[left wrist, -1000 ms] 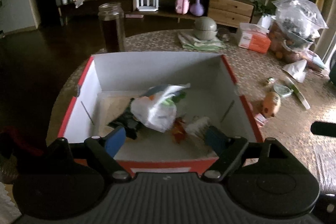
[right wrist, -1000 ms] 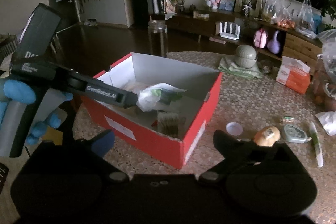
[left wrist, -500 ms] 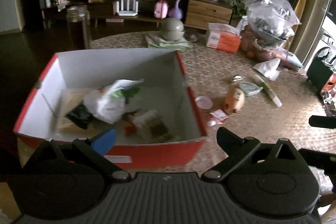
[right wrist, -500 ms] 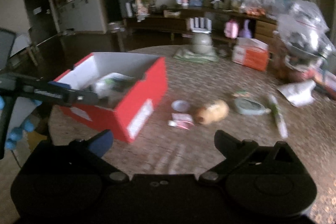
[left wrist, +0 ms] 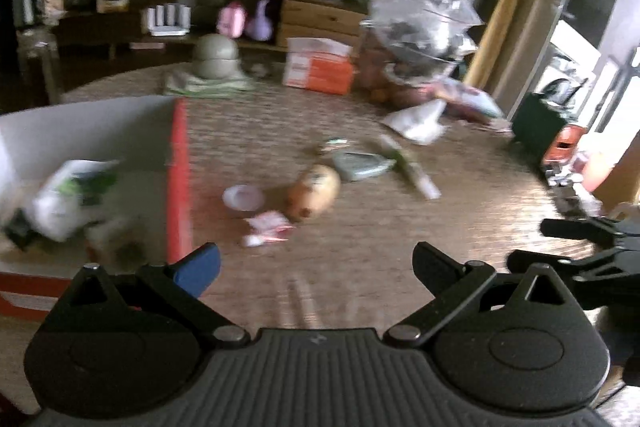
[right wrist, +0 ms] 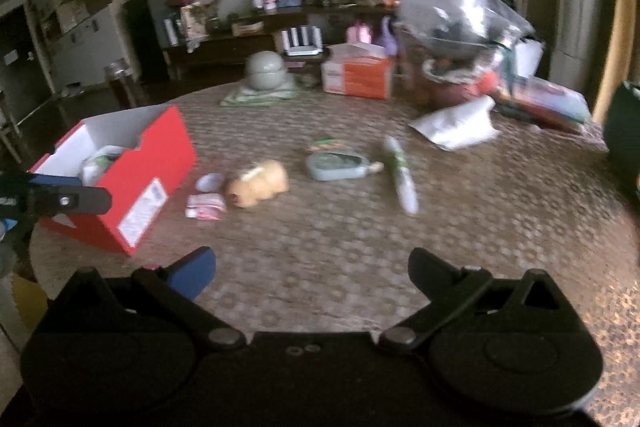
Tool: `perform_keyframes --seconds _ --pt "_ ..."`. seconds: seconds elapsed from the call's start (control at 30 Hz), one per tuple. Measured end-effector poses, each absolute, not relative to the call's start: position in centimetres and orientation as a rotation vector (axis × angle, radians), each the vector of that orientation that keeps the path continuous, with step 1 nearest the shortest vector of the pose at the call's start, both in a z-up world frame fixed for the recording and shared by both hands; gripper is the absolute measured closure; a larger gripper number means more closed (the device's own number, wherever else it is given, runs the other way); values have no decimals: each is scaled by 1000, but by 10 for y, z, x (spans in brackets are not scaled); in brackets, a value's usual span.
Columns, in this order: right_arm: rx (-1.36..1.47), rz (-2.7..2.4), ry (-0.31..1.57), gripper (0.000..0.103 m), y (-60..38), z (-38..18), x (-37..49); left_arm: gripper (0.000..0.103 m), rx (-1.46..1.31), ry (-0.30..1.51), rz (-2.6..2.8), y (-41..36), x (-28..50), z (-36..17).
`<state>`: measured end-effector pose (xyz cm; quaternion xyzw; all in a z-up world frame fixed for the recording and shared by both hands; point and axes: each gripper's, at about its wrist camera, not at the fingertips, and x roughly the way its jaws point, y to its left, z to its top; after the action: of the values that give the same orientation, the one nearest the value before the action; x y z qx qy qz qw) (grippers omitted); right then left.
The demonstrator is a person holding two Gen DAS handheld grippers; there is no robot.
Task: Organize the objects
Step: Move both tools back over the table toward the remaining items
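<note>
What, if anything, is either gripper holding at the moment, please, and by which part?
Nothing: the left gripper and right gripper both stand open and empty.

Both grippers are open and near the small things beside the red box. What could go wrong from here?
1. The white round cap, pink-white sachet and tan rounded toy lie close together, so a wide-open left gripper may catch two.
2. The red cardboard box stands right beside them and could be knocked.
3. Both views are blurred, so aiming may be off.
</note>
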<state>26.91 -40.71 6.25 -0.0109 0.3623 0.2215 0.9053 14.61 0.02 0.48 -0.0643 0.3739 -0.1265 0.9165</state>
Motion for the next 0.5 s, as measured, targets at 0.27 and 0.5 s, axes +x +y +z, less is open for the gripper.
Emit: perform_keyframes --seconds 0.27,0.5 --pt "-26 401 764 0 -448 51 286 0 -42 776 -252 -53 157 -13" --pt "2 339 786 0 -470 38 323 0 85 766 -205 -82 198 -31"
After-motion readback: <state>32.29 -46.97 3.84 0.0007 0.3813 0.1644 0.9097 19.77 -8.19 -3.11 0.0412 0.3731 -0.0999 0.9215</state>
